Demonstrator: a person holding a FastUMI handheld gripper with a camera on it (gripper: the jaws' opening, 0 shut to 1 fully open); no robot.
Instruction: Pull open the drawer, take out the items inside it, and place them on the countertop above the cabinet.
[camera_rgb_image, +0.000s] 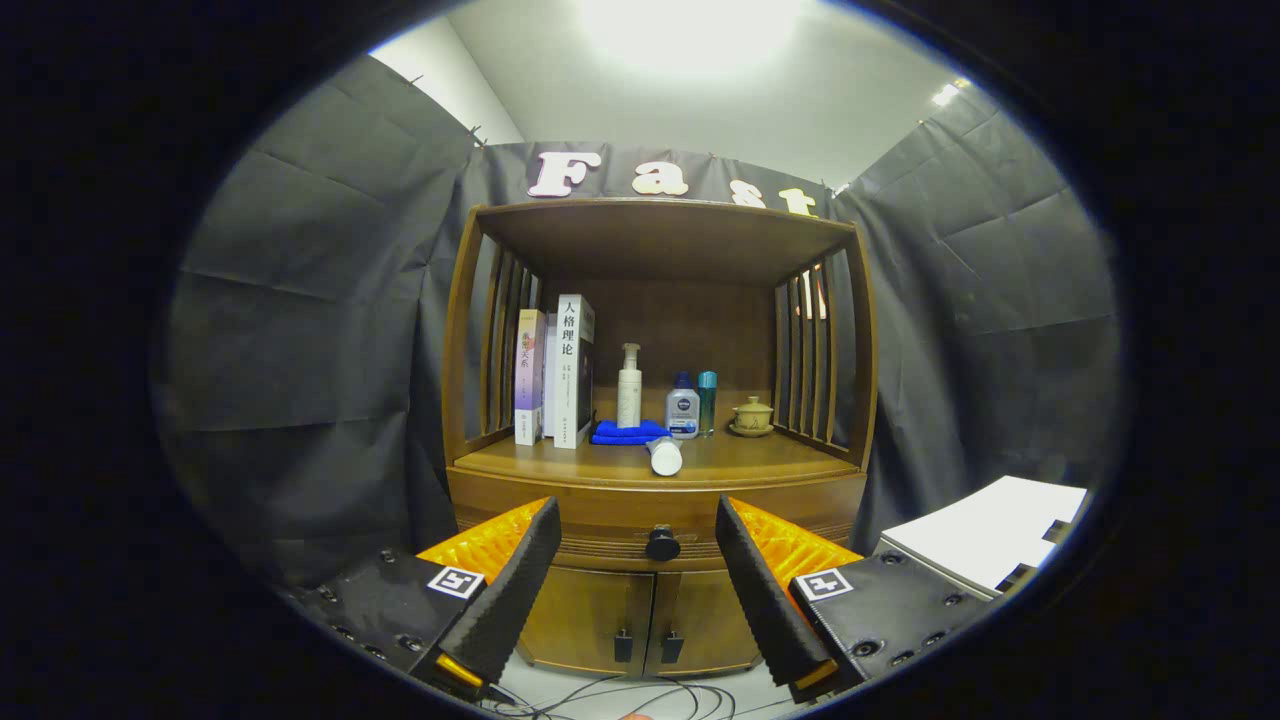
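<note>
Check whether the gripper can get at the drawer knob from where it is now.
Probably yes: the gripper is open, the drawer knob sits beyond the fingers, centred in their gap, with nothing between.

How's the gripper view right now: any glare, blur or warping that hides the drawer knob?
Gripper view: ceiling light blows out overhead; fisheye bows the cabinet edges; the drawer knob is sharp and evenly lit, framed between the open gripper jaws; shelf interior is dimmer but readable.
</note>
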